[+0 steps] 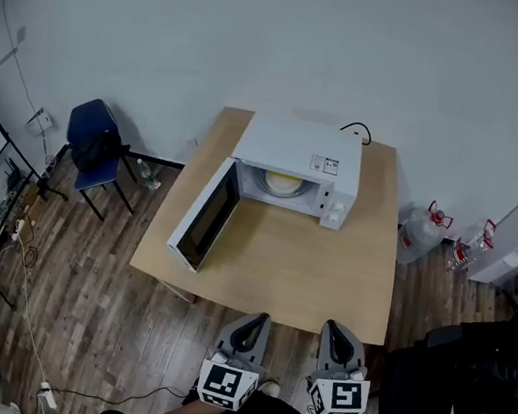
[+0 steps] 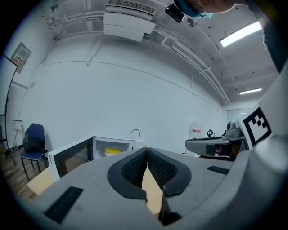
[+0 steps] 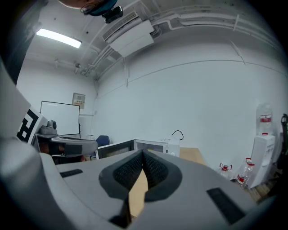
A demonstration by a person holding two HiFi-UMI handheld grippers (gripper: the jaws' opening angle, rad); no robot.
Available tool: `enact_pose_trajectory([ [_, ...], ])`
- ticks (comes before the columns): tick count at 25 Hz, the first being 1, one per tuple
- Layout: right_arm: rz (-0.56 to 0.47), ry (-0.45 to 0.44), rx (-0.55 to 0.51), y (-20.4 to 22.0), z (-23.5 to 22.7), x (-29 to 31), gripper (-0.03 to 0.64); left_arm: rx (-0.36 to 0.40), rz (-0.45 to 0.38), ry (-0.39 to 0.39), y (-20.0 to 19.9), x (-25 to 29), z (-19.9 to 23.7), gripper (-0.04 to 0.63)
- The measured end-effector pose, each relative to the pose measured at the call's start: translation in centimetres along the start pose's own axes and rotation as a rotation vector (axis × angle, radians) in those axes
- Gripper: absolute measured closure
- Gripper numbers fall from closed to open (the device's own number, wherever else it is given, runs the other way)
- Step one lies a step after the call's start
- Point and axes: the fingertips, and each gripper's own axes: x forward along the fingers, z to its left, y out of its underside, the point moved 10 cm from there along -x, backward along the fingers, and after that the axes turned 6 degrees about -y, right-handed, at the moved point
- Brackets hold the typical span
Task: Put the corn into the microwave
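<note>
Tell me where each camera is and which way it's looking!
Head view: worn on the head, looking steeply down at the table and the open microwave; the left gripper and right gripper show at the bottom.
Left gripper view: on the left gripper, looking along its shut jaws at the microwave; the right gripper shows on the right.
Right gripper view: on the right gripper, looking along its shut jaws at the microwave; the left gripper shows on the left.
Shared: all three see the microwave, door open.
</note>
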Motion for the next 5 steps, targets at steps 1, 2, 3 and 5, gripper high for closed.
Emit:
enact_pose_trajectory([
  [1, 0.001, 0.004, 0.004, 0.1, 0.0, -0.5, 0.557, -0.003, 0.002, -0.002, 0.1, -0.4, -0.1, 0.580],
  [2, 0.002, 0.006, 0.008, 0.2, 0.1, -0.9, 0.557, -0.004, 0.004, -0.004, 0.1, -0.7, -0.2, 0.580],
  [3, 0.002, 0.007, 0.010, 0.2, 0.2, -1.3, 0.557, -0.002, 0.004, -0.008, 0.1, -1.0, -0.3, 0.580],
  [5, 0.004, 0.006, 0.011, 0.1, 0.4, -2.1, 0.557, 0.008, 0.002, -0.016, 0.0, -1.6, -0.6, 0.580],
])
